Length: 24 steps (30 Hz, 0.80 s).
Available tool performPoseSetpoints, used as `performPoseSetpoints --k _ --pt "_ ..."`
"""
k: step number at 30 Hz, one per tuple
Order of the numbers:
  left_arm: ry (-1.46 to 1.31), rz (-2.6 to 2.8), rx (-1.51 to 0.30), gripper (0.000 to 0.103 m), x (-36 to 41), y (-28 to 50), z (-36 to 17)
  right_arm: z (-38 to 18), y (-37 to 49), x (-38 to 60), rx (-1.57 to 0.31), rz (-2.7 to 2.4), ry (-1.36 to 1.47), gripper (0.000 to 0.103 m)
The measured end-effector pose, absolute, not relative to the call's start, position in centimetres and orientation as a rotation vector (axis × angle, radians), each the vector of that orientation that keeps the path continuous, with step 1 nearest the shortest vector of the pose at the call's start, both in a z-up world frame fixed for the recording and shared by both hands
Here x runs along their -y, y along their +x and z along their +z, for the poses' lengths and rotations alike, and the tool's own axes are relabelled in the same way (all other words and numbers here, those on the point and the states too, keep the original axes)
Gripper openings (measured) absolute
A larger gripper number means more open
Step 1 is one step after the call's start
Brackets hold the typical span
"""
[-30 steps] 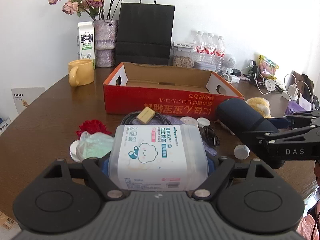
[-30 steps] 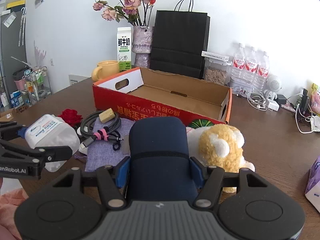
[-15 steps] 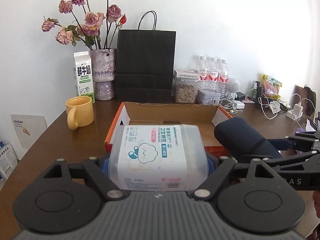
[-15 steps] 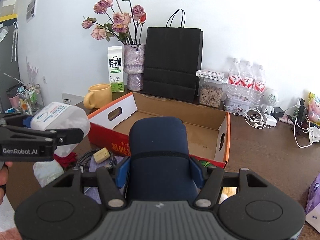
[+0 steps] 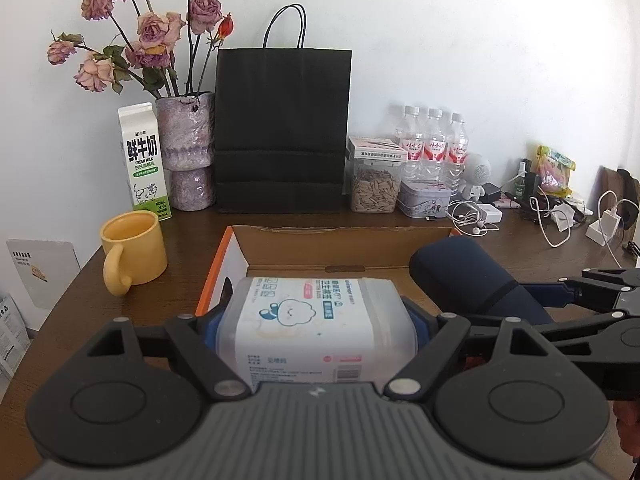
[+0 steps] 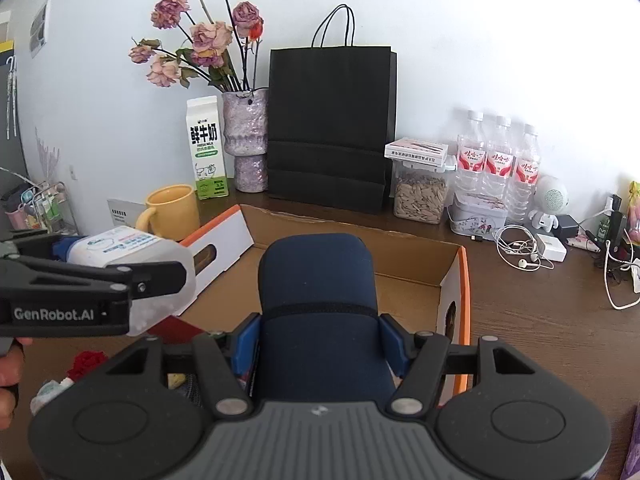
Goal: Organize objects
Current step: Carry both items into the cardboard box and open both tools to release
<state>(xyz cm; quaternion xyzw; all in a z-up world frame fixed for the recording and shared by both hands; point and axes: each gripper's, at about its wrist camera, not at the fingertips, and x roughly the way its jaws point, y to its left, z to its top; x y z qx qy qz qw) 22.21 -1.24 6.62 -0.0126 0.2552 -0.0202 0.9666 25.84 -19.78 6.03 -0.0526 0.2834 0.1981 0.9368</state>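
Note:
My left gripper (image 5: pixel 316 320) is shut on a clear plastic cotton-swab box (image 5: pixel 316 328) with a white label, held above the near left part of the open cardboard box (image 5: pixel 340 234). My right gripper (image 6: pixel 318 340) is shut on a dark navy cylindrical case (image 6: pixel 318 300), held over the cardboard box (image 6: pixel 420 252) near its front edge. In the left wrist view the navy case (image 5: pixel 468 276) and the right gripper show at the right. In the right wrist view the swab box (image 6: pixel 132 256) and the left gripper show at the left.
Behind the box stand a yellow mug (image 5: pixel 134 250), a milk carton (image 5: pixel 144 160), a vase of dried roses (image 5: pixel 188 152), a black paper bag (image 5: pixel 282 132), a seed jar (image 5: pixel 374 180), three water bottles (image 5: pixel 434 148) and cables (image 5: pixel 560 216). A red flower (image 6: pixel 86 362) lies at the front left.
Both grippers have risen and moved forward with their loads, from above the clutter in front of the cardboard box to over its opening. The clutter has dropped out of the left wrist view.

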Motion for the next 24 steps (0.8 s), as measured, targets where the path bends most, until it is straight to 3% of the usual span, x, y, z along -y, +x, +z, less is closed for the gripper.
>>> performPoseSetpoints --k 21,23,24 --pt "0.011 0.017 -0.647 0.084 1.1 34.9 3.0 3.0 38.5 18.8 -0.751 0.307 -0.103 0.062" --pt "0.007 0.018 -0.649 0.086 1.0 35.1 2.8 2.7 38.8 18.6 -0.766 0.303 -0.109 0.065" --pt "0.003 0.031 -0.648 0.098 0.9 35.1 2.7 2.7 38.7 18.5 -0.763 0.296 -0.107 0.068"
